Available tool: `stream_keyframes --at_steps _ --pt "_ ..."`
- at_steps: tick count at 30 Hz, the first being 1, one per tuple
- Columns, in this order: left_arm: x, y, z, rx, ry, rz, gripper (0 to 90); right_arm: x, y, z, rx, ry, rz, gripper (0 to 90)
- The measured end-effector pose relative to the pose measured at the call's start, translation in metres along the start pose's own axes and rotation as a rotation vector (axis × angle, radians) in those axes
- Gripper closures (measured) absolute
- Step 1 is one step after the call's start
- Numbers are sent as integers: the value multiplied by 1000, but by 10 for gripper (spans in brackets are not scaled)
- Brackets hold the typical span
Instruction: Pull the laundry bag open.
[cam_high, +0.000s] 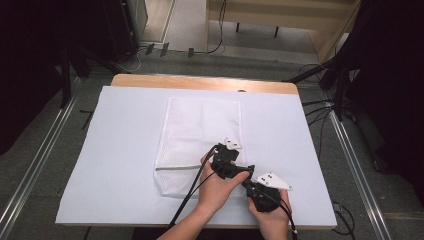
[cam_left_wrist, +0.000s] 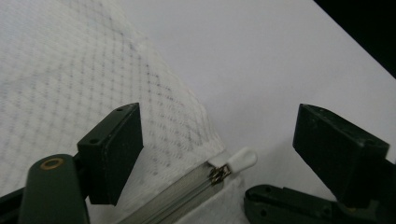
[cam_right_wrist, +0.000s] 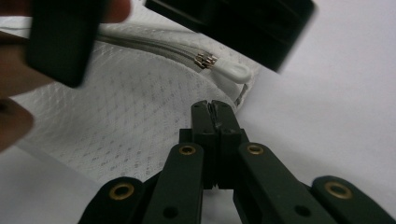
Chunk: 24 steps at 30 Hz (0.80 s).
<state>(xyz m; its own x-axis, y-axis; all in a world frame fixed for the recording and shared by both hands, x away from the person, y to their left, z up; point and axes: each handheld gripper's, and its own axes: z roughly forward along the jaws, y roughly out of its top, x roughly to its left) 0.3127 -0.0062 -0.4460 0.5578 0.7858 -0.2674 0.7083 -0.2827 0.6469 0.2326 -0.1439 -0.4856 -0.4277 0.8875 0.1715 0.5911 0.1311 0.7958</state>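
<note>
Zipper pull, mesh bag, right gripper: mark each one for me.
zipper pull (cam_left_wrist: 242, 160), left gripper view, on its white tab.
mesh bag (cam_high: 200, 127), high view, on the mesh panel above the zipper.
right gripper (cam_right_wrist: 215, 108), right gripper view, at the tips of its shut jaws.

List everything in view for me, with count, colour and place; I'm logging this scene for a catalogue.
mesh bag: one, white, flat at the middle of the sheet
zipper: one, grey, across the bag's near part
zipper pull: one, white tab on a metal slider, at the zipper's right end
sheet: one, white, covering the table
table: one, wood edge showing at the far side
left gripper: one, black, jaws open either side of the zipper pull, not touching it
right gripper: one, black, jaws shut at the bag's edge, just below the pull
hands: two, at the table's near edge
</note>
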Motion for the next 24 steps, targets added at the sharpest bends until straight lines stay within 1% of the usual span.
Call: stream_keyframes --at_steps 2,4,5,6,7,8,9,10,11,13,14,15,16,17,19,22,24 --pt "-2 2 3 17 31 -2 138 2 0 0 -7 10 -9 900" --pt "-1 2 5 32 49 -3 143 4 0 -1 -14 12 -12 900" --pt "-1 2 6 40 70 2 154 4 0 -1 -16 11 -21 900" --pt "-1 2 6 40 70 2 172 4 0 -1 -16 11 -21 900" --pt "1 2 6 54 81 13 172 4 1 -2 -21 8 -19 900" --pt "3 1 5 56 80 20 264 2 1 -3 -24 4 -26 900" --pt "9 1 2 50 56 7 273 1 1 -4 -29 0 -28 900" --pt "13 2 -2 45 44 1 291 1 2 -4 -29 -1 -26 900" --pt "14 2 -4 39 39 -1 347 0 2 -4 -30 -3 -28 900" --pt "19 3 -9 29 22 -11 389 -1 2 -4 -32 -4 -25 900" --pt "23 3 -11 31 8 -16 429 -1 2 -4 -33 -8 -26 900" --pt "23 3 -11 31 8 -16 462 -1 2 -4 -33 -8 -26 900" --pt "25 3 -12 31 1 -18 462 -2 3 -4 -35 -10 -29 900" --pt "28 2 -13 28 -5 -37 480 -3 3 -5 -34 -10 -28 900" --pt "32 2 -14 17 -25 -69 480 -3 3 -4 -36 -9 -23 900" --pt "32 3 -15 13 -32 -73 492 -3 3 -4 -36 -11 -23 900" --pt "31 2 -14 18 -44 -71 498 -3 4 -5 -38 -13 -25 900"
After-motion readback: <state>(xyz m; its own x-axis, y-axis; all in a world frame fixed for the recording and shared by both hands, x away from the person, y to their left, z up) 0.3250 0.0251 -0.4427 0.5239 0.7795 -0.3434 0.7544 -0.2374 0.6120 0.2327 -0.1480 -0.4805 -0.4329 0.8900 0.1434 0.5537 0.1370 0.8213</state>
